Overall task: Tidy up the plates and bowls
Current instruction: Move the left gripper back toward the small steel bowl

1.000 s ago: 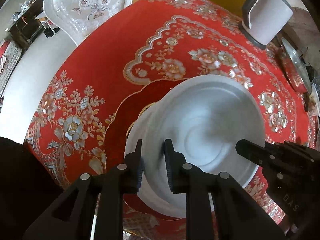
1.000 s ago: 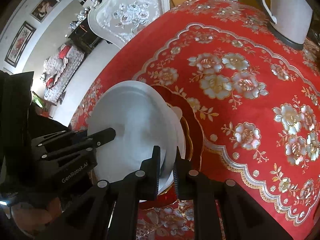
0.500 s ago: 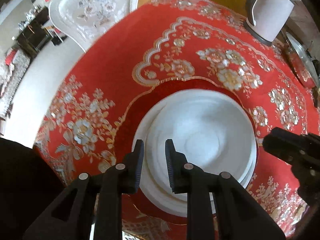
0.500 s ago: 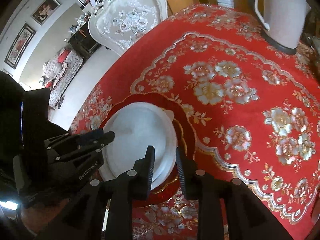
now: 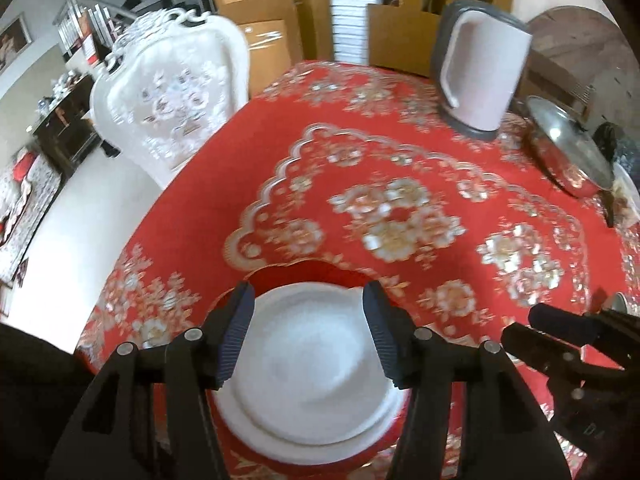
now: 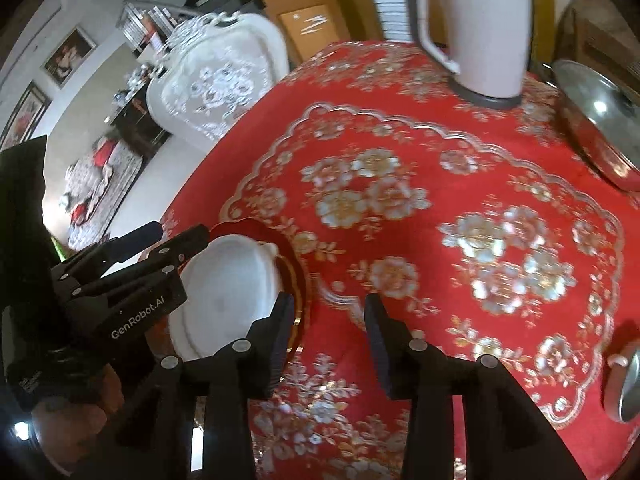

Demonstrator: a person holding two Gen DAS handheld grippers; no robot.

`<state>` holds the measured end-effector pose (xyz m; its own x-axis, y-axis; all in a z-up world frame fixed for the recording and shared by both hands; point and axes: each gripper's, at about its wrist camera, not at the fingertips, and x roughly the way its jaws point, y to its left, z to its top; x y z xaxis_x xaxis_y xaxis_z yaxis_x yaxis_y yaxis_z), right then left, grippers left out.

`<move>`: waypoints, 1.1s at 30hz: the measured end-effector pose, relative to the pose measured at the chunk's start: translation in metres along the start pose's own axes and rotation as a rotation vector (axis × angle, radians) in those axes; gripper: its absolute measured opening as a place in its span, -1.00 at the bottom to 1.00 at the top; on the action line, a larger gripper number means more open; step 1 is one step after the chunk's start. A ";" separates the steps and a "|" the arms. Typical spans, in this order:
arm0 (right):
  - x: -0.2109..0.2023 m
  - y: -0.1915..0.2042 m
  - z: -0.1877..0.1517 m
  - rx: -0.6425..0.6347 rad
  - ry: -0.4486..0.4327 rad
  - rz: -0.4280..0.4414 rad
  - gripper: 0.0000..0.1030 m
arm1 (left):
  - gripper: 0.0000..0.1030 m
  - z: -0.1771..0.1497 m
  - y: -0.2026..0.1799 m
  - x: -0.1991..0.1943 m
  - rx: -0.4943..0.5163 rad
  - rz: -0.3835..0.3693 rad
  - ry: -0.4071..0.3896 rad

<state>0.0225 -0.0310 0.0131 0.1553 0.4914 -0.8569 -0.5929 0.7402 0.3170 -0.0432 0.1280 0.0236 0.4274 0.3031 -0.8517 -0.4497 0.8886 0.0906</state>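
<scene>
On the red floral bench (image 5: 400, 152), stacked white plates (image 5: 308, 376) lie under the spread left claw (image 5: 306, 332); right claw (image 6: 328, 340), also spread, empty beside them

Tablecloth (image 5: 400, 168) — red, with gold-and-pearl flower motifs and a scalloped gold border. Plates (image 5: 316, 376) — plain white. Kettle (image 5: 486, 80): off-white body, grey base and lid. Chair (image 5: 176, 96): white, pale floral upholstery. Grippers: black, left (image 5: 306, 336) and right (image 6: 328, 344).

Pan lid (image 6: 600, 120) cut off, blurred.
</scene>
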 end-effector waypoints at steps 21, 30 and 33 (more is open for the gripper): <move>-0.063 -0.095 -0.028 0.197 -0.131 -0.150 -0.10 | 0.08 0.016 -0.120 -0.015 0.148 -0.143 -0.037; -0.078 -0.122 -0.044 0.265 -0.146 -0.175 -0.04 | 0.08 0.018 -0.160 -0.023 0.208 -0.172 -0.060; -0.083 -0.129 -0.048 0.278 -0.150 -0.185 -0.04 | 0.08 0.017 -0.172 -0.024 0.219 -0.185 -0.057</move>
<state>0.0483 -0.1894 0.0237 0.3665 0.3843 -0.8473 -0.3098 0.9092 0.2783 0.0373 -0.0257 0.0370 0.5328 0.1423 -0.8342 -0.1822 0.9819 0.0511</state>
